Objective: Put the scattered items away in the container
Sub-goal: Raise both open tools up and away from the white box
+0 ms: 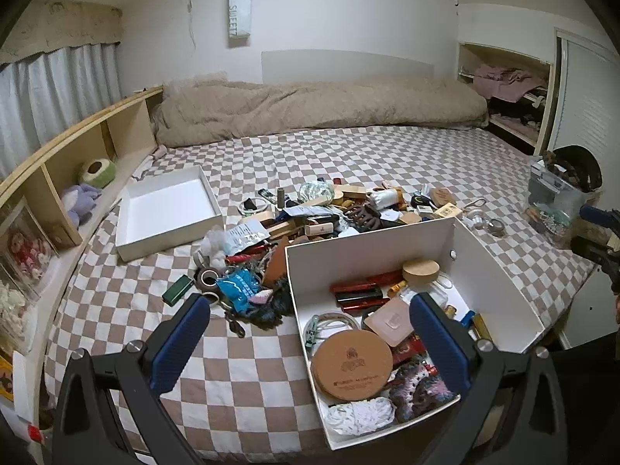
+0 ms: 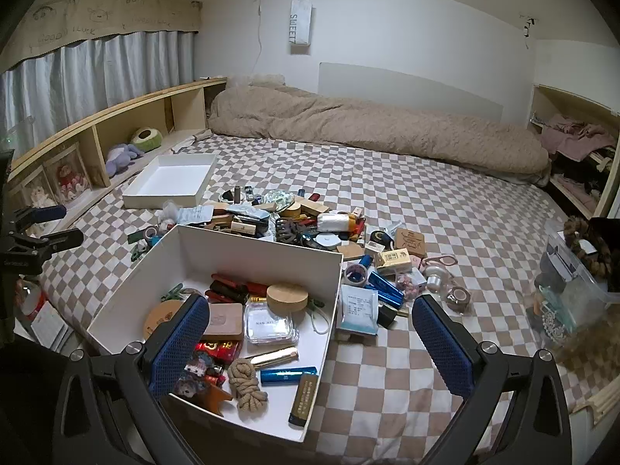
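A white box [image 1: 372,246] [image 2: 255,244] stands on the checked bed, holding a round cork disc [image 1: 350,364], red tubes, a wooden puck [image 2: 286,297], a clear case [image 2: 269,323], a rope knot [image 2: 247,387] and a blue tube. Behind and beside it lies a pile of scattered small items [image 1: 310,213] [image 2: 310,221]. My left gripper [image 1: 310,343] is open and empty, its fingers straddling the box's left wall. My right gripper [image 2: 310,343] is open and empty, straddling the box's right wall. The other gripper shows at each view's edge.
A white box lid [image 1: 166,213] [image 2: 170,180] lies upturned at the left near the wooden headboard shelf [image 1: 77,155] with plush toys. A rolled beige duvet [image 1: 310,110] lies along the far wall. A clear bin [image 2: 573,286] of oddments sits at the right bed edge.
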Demonstrator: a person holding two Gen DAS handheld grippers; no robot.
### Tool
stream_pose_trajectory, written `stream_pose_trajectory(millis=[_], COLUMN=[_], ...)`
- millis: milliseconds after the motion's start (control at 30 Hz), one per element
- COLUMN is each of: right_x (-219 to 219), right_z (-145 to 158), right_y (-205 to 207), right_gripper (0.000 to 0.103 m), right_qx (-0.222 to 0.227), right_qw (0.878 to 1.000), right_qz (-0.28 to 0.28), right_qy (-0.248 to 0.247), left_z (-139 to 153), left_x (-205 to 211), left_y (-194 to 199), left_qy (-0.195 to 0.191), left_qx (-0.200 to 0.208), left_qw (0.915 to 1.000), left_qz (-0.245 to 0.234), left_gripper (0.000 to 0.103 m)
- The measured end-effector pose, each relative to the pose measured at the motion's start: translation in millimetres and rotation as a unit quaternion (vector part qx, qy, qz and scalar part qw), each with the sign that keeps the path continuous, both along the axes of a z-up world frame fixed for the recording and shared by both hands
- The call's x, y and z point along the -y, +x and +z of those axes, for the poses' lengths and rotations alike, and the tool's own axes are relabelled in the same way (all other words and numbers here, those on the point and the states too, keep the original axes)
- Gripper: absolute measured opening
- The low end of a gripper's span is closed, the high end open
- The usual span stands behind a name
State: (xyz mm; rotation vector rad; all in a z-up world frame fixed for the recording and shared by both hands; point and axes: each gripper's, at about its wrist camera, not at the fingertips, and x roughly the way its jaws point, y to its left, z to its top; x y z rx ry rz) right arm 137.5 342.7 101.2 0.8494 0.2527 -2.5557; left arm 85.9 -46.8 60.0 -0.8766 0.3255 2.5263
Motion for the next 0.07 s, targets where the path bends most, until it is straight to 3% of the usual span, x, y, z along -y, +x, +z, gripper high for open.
stream_pose_trajectory(millis=[67], right_x=[0.2], right_z=[-0.1], right_y=[0.0], right_gripper=[0.103], right_qx=[0.0], right_qw=[1.0], right_qz=[0.0], right_qy=[0.0], left_z=[-0.6], left_x=[0.4], left_y=[-1.3], left_qy=[0.002], left_qx=[0.006], left_qw=[1.0], left_qz=[-0.002], left_gripper=[0.103])
